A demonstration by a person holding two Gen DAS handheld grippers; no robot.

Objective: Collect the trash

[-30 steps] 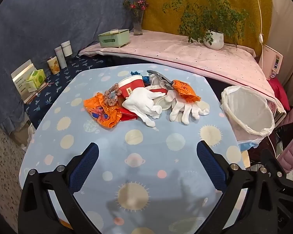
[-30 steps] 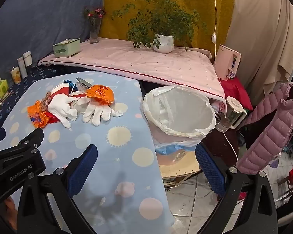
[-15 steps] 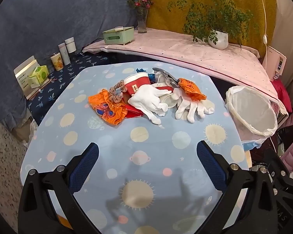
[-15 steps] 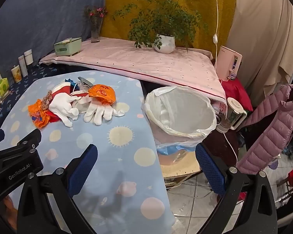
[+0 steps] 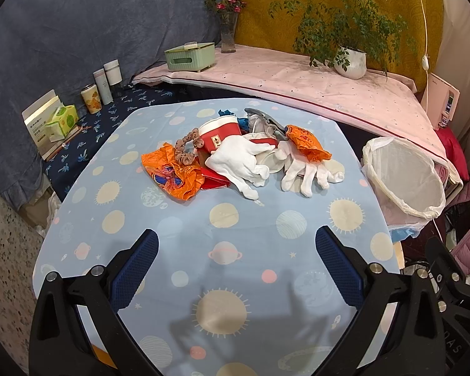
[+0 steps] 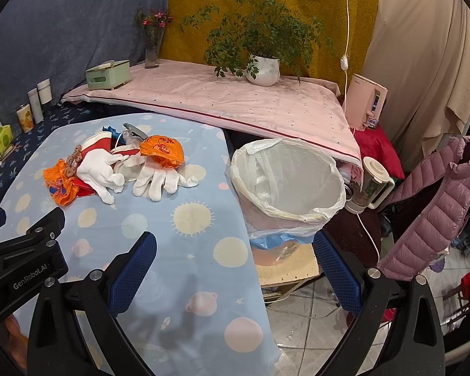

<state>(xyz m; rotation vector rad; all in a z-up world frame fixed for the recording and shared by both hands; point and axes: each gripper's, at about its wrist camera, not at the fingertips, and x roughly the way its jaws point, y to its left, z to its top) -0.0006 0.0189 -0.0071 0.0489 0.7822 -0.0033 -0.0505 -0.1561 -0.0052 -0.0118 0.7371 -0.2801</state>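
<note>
Two grippers hang wide and empty over the table (image 5: 235, 282). The lined bin (image 6: 286, 181) stands just beside its edge, the trash pile (image 5: 235, 156) mid-table. Best start: right gripper (image 6: 235, 269) takes the nearest white glove (image 6: 162, 177) (soft; pinch low), while the left gripper (image 5: 236, 263) waits.

"GenRobot.AI" stands on the left gripper's body (image 6: 31, 277)

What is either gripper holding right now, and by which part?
Nothing. The left gripper and right gripper are both open and empty, short of the trash pile on the table.
</note>
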